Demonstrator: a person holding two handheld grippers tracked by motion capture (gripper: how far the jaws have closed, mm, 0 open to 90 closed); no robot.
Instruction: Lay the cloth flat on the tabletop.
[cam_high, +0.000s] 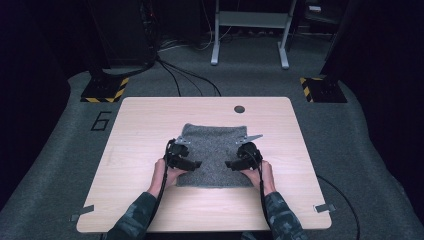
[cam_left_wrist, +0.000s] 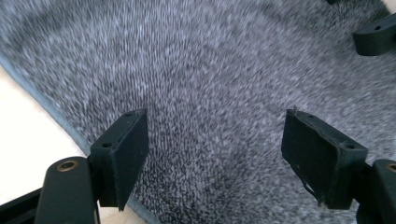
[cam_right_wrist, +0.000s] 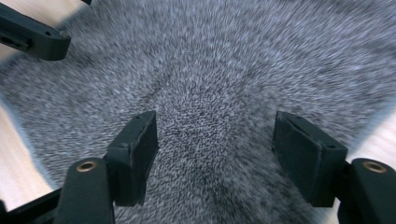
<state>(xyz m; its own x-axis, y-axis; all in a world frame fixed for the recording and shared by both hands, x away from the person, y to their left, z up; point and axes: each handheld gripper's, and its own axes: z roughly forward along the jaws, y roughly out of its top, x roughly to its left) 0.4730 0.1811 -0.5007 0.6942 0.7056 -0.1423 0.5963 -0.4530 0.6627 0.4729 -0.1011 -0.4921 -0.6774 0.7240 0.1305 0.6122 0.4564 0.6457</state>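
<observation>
Currently both the left gripper (cam_high: 196, 163) and right gripper (cam_high: 231, 163) are spread empty over the speckled grey knitted cloth (cam_high: 215, 145) mid-table, so its near corners are best pinched evenly before folding.

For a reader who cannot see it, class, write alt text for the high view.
A person's two hands each hold a black gripper, left gripper and right gripper, over a grey cloth lying flat on a light wooden table, fingers open and pointing toward each other. Dark carpet and equipment stands surround the table.
</observation>
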